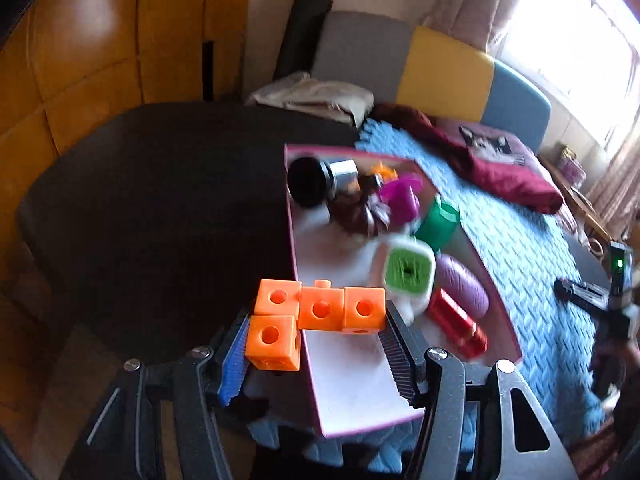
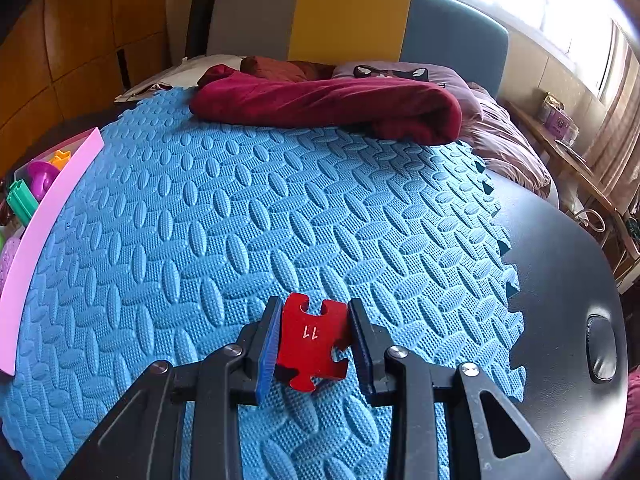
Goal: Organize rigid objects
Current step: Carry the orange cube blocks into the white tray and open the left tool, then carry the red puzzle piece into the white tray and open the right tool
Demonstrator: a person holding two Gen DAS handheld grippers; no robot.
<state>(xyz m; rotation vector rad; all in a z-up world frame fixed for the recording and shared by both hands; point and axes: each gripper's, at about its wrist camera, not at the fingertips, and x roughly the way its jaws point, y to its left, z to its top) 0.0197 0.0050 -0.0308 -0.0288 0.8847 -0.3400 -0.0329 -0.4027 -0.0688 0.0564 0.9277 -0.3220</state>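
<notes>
Orange plastic linking cubes (image 1: 316, 316), snapped into an L, sit clamped in my left gripper (image 1: 316, 334), jaws pressing the ends; the long axis runs across the jaws, over the near rim of the pink-walled cardboard box (image 1: 352, 392) of toys. I should carry them clear past that wall before opening. My right gripper (image 2: 314, 344) has its jaws closed on a flat red jigsaw piece marked 11 (image 2: 314, 340), knob pointing away, just above the blue foam mat (image 2: 280, 208).
</notes>
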